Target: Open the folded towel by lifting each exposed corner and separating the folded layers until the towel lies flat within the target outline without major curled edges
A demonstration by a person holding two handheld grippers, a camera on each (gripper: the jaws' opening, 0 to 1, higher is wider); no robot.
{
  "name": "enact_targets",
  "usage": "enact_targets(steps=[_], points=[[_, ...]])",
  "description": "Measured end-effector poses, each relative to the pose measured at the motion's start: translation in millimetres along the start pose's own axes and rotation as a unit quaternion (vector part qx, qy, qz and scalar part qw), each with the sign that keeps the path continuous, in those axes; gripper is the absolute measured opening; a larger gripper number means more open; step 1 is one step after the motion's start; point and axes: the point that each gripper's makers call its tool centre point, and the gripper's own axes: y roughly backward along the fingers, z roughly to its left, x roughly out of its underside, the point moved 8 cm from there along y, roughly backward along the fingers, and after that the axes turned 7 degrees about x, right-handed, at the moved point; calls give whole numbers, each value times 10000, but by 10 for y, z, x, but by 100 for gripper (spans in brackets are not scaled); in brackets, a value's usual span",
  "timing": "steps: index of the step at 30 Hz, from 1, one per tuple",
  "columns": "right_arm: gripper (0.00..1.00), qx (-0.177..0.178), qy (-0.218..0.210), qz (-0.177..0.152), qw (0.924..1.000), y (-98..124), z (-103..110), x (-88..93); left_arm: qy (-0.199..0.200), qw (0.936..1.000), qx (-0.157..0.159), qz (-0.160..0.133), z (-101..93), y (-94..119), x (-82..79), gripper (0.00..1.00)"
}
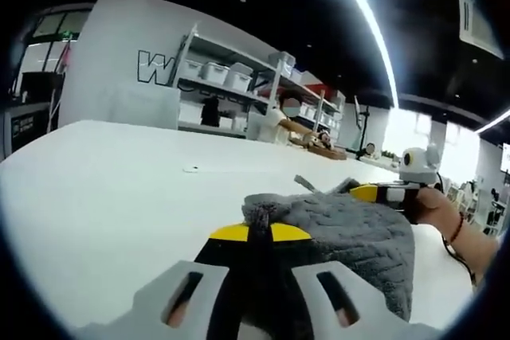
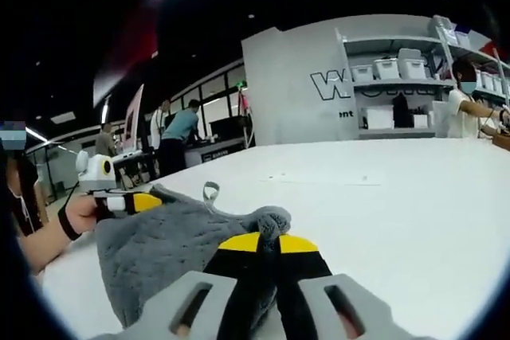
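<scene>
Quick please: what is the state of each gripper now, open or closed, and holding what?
Left gripper: closed on an edge of the grey towel.
Right gripper: closed on another corner of the towel.

This looks like a lab or workshop hall: a dark ceiling with long strip lights (image 1: 362,17), metal shelves (image 1: 239,77) stacked with white storage boxes (image 2: 386,69), a grey partition wall (image 2: 299,85) with large lettering, a big white table (image 1: 103,189), and people (image 2: 179,137) working at benches, perhaps at other test stations.
</scene>
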Motion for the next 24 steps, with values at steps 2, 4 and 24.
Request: enact_targets(steps=[2,4,24], points=[[0,67,-99,-90,9999,27,-19,-13,-64,10000,5,-25,-12,4,-5,4],[0,52,-98,-134,9998,38,-13,-17,-2,10000,12,-39,-9,5,4,4],[0,223,-37,-346,9991,24,-77,-30,-651,9974,33,-321,34,-74,-137,4]])
